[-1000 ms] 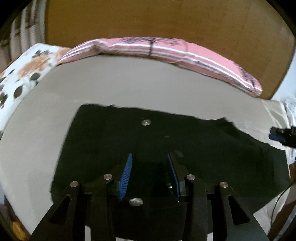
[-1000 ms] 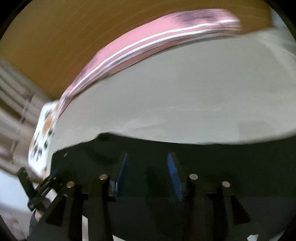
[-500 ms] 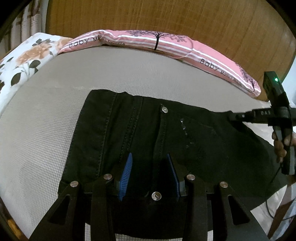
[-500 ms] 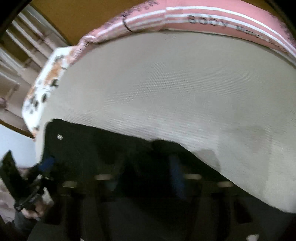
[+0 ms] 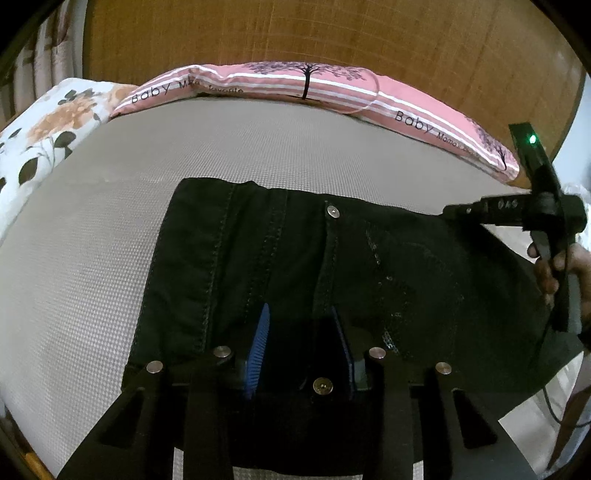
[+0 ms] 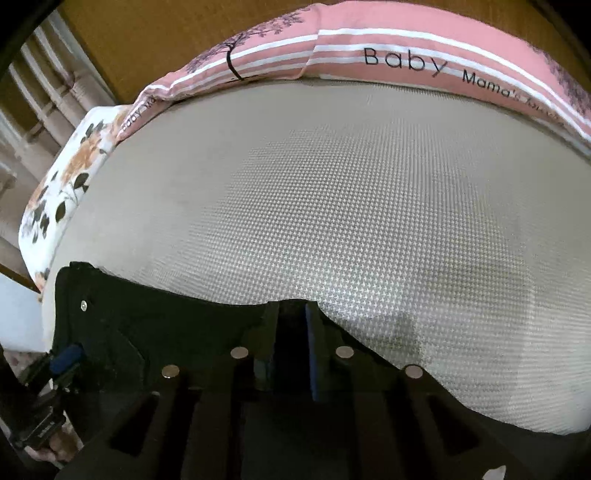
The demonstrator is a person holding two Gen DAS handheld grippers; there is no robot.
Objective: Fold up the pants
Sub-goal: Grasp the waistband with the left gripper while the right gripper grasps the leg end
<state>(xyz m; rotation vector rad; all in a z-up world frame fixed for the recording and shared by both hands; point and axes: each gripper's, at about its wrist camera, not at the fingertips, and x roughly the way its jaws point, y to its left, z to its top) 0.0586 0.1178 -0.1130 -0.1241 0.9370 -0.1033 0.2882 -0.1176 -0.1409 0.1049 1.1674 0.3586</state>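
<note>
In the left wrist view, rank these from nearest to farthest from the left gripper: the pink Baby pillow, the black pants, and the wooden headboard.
From the left gripper:
1. Black pants, directly under and between its fingers.
2. Pink Baby pillow, across the grey mattress at the far edge.
3. Wooden headboard, right behind the pillow.

Black pants (image 5: 369, 258): denim, metal waist button, folded lengthwise, lying flat along the near edge of the grey mattress (image 5: 92, 258).

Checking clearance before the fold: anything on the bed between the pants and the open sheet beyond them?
Nothing visible. The grey sheet beyond the black pants lies bare up to the pink pillow. Both tools are already at the fabric: left tool, right tool.
</note>
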